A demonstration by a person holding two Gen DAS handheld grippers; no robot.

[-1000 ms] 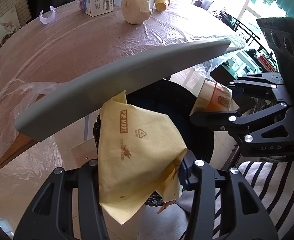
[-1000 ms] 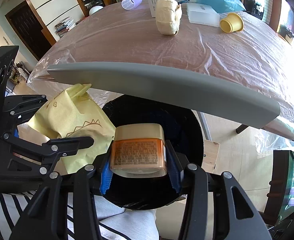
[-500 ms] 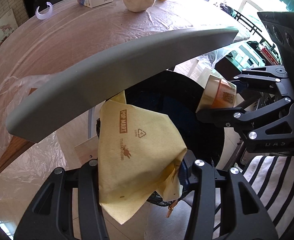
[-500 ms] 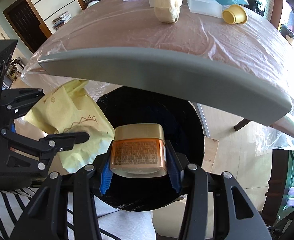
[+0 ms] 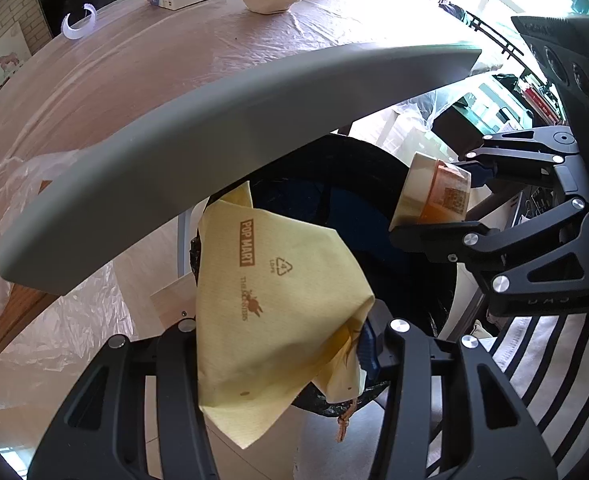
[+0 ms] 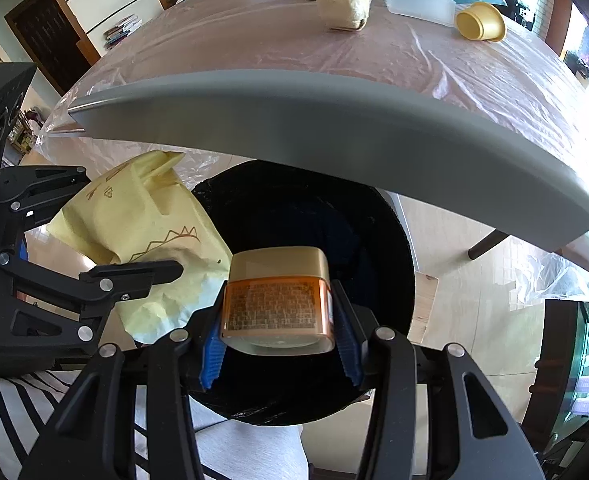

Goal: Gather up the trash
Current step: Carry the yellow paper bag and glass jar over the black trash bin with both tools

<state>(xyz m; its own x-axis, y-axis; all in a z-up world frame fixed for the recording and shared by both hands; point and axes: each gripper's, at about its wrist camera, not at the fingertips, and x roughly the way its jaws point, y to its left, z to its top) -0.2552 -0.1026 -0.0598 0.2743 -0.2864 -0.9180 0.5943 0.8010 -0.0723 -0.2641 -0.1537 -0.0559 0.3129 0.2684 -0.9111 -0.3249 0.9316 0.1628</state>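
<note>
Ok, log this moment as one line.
left gripper: shut on yellow bag | right gripper: shut on orange jar | both over black bin

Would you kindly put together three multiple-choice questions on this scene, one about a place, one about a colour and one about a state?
1. Where is the orange jar held?
A. Over the opening of the black-lined bin
B. On the table beside the yellow cup
C. On the floor under the grey lid

2. What colour is the bag in the left gripper?
A. Blue
B. Pale yellow
C. White

3. How does the right gripper stand?
A. Open and empty
B. Shut on the bag
C. Shut on the orange jar

Answers:
1. A: the right wrist view shows the jar against the bin's dark mouth.
2. B: the left wrist view shows pale yellow paper with brown print.
3. C: its blue pads press both sides of the jar.
</note>
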